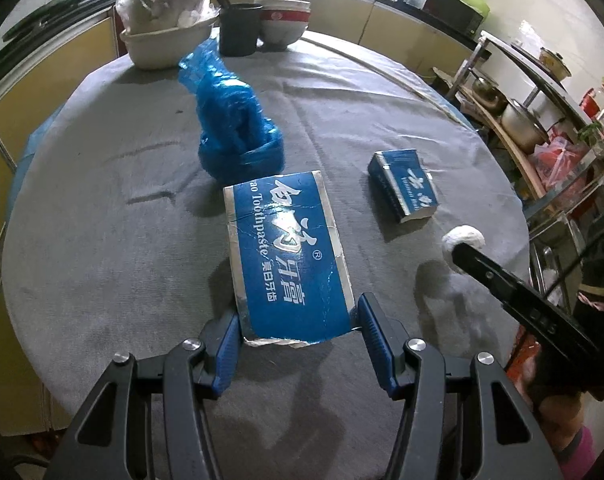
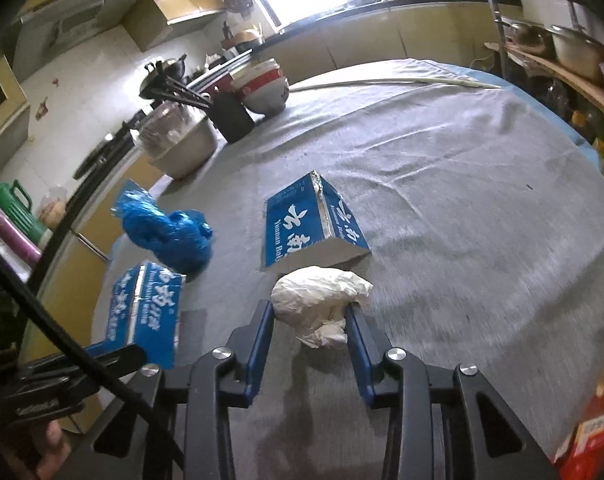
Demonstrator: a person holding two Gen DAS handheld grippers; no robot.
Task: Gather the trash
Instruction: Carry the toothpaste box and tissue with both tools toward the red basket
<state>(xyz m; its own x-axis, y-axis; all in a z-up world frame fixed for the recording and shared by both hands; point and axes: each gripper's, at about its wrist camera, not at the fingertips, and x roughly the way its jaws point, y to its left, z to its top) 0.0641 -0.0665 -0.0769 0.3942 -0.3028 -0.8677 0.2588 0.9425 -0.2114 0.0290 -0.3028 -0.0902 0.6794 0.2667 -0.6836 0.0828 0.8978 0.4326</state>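
Gripping a blue toothpaste box (image 1: pixel 285 256) by its near end, the left gripper (image 1: pixel 297 336) has both pads pressed on the box sides, above the table's (image 1: pixel 101 240) near edge. Toward the far-left edge sits a blue bag (image 1: pixel 237 128). A smaller box (image 1: pixel 404 184) lies toward the right edge. Nearer that edge, the right gripper (image 2: pixel 310 320) pinches a white paper wad (image 2: pixel 322 300) against the cloth.

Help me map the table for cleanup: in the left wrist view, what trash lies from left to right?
Crumpled blue plastic bag → big toothpaste box, held in the left gripper → smaller blue box → white paper wad at the right gripper's tip.
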